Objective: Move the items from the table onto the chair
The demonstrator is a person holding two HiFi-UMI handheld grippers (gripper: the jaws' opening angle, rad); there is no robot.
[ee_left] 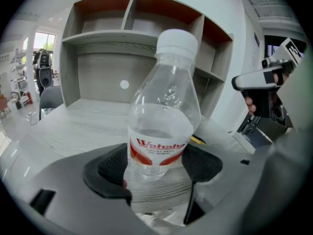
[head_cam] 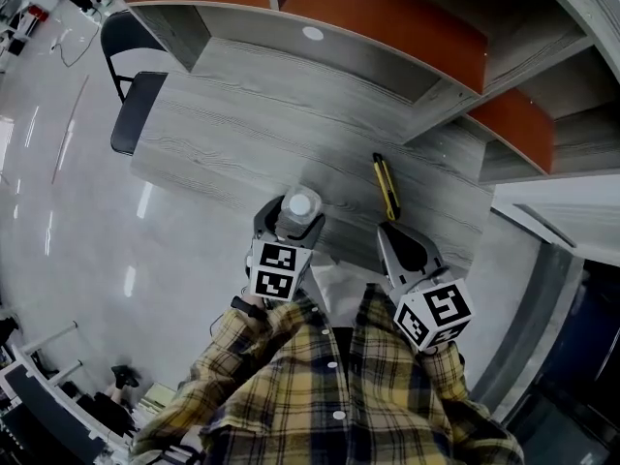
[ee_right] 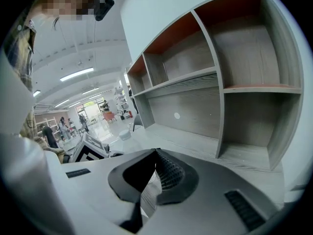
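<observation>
Left gripper view shows bottle (ee_left: 164, 111) (clear liquid inside) between parted jaws.

Clear white-capped bottle (ee_left: 161, 126) stands upright on the table (head_cam: 242, 114); yellow knife (head_cam: 386, 187) lies nearby.

Yellow plaid shirt (head_cam: 320, 395); L tongs (head_cam: 289, 219), R tongs (head_cam: 389, 232) grey, b/w marker cubes (head_cam: 274, 269).

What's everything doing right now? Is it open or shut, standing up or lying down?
bottle: standing upright on the table, cap on.
left gripper: open, one jaw on each side of the bottle.
right gripper: shut, nothing in it.
utility knife: lying flat on the table, untouched.
chair: upright at the table's end, seat bare.
</observation>
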